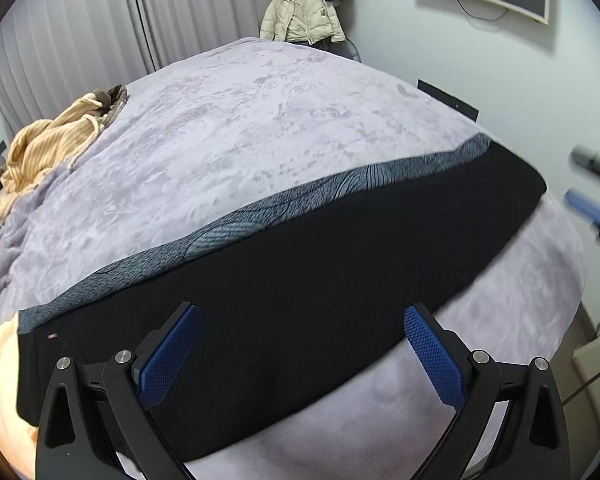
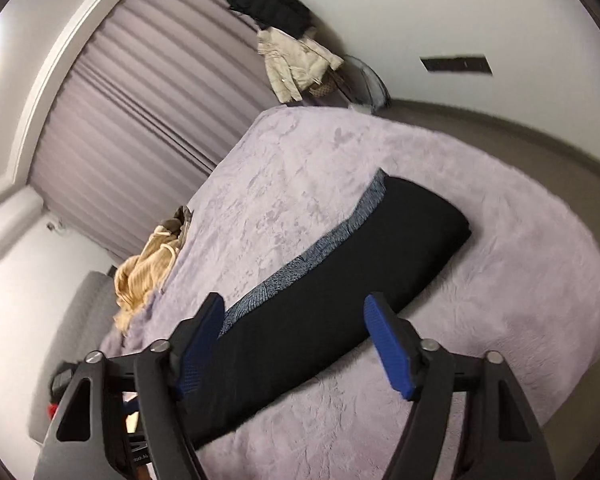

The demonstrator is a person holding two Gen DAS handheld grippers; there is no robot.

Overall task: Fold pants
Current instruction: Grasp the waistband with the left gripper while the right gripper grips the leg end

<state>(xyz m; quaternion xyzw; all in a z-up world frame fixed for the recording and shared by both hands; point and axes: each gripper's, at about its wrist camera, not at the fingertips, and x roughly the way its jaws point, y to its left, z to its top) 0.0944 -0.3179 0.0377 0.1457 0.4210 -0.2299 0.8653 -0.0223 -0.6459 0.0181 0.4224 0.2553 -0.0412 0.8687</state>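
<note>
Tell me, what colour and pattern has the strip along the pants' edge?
Grey-blue strip with fine dark curved lines on black pants; the left wrist view shows it best.

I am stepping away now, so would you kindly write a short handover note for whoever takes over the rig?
Left tool: open, empty, above the near end of the pants.
Right tool: open, empty, also over the pants.
Long black pants with a grey patterned side stripe: lying flat in a narrow strip on the lilac plush blanket.
Done: they look folded lengthwise, leg on leg.
Left: fold the strip crosswise into a compact stack.
</note>
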